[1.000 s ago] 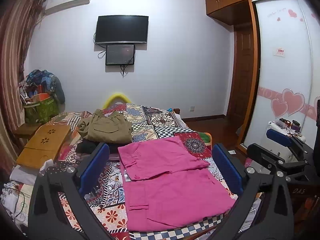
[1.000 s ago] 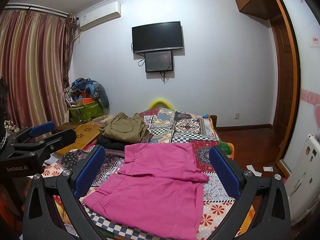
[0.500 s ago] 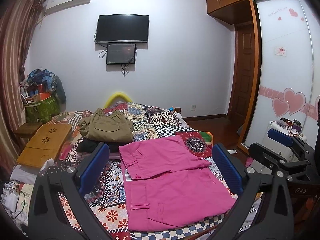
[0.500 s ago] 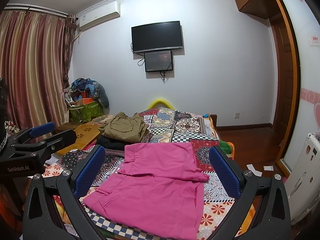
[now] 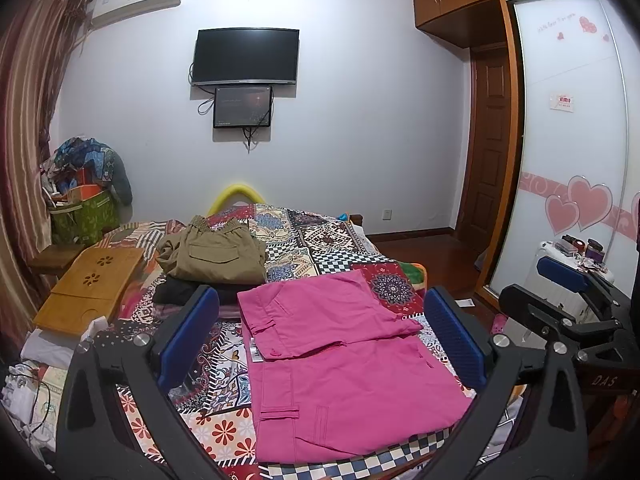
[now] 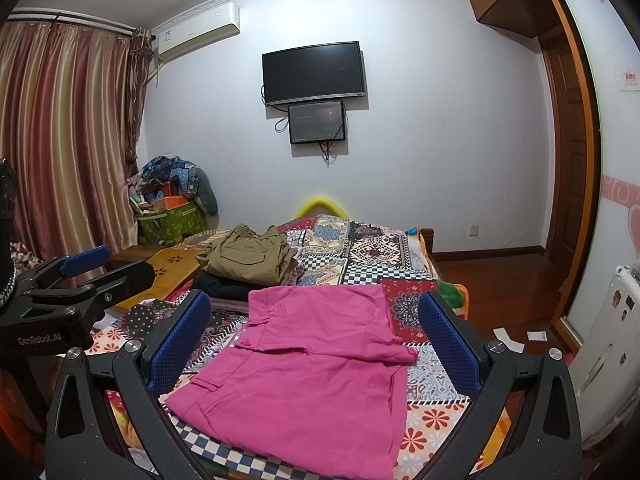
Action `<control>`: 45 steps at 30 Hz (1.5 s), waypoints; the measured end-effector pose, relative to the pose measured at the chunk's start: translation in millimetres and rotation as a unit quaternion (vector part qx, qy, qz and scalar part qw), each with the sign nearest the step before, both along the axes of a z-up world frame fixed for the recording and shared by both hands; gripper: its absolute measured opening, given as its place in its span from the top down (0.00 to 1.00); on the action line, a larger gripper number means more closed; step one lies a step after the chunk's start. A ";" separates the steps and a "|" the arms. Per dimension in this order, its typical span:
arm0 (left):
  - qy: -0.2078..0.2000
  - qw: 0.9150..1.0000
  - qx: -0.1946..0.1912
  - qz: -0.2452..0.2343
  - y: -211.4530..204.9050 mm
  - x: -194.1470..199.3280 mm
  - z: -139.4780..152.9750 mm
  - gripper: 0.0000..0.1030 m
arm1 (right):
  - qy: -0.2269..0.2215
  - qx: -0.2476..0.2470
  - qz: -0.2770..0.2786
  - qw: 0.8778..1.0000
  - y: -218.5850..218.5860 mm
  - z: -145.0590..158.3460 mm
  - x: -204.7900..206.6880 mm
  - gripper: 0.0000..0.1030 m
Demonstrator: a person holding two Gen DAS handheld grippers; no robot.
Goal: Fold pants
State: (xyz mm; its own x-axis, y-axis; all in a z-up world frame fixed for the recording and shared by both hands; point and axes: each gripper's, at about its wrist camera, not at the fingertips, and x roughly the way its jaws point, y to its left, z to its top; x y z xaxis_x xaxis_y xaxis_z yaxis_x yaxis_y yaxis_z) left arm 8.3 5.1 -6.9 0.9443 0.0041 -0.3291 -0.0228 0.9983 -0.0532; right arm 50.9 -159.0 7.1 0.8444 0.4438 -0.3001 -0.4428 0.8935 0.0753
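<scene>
While both tongs are hanging above the bed, the left gripper (image 5: 320,344) and right gripper (image 6: 314,344) are standing wide open, gripping nothing. The pink pants (image 5: 340,376) are lying ahead of and below both, between the spread fingers in each view, already doubled once, with an upper flap lying over the lower layer on the patchwork bedspread (image 5: 320,240).

For a clean next fold, I judge each gripper should be pinching a near corner through both layers, then carrying the edge forward level so the layers are not sliding apart.

Beyond the pants, just past the left fingers, folded khaki trousers (image 5: 216,252) are sitting on a dark garment (image 6: 224,284); that stack is limiting forward travel. A wooden lap tray (image 5: 88,288) is lying further left. The near bed edge is running just under the tongs, and the bedspread to the right is offering the free room.
</scene>
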 end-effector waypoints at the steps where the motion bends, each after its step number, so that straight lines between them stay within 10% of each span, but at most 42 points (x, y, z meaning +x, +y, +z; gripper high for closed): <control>1: 0.000 1.000 0.000 0.000 0.5 0.1 0.1 0.00 | 0.000 0.000 0.000 1.000 -0.2 0.0 0.2 0.00; 31: 0.005 1.000 0.001 -0.001 -1.0 6.3 -4.8 0.00 | 0.012 -0.001 -0.003 1.000 -1.6 -2.4 12.3 0.00; 45: 0.039 0.999 0.012 0.019 36.6 91.3 -27.8 0.00 | 0.028 -0.019 -0.013 0.999 -3.9 -9.1 98.2 0.00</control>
State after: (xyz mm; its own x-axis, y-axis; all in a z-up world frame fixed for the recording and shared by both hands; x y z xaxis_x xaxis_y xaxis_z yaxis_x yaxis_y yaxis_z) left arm 99.7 41.8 -34.7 0.9148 0.0480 -0.4011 -0.0639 0.9976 -0.0265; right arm 149.0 -162.9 -1.9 0.8371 0.4093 -0.3629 -0.4158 0.9072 0.0640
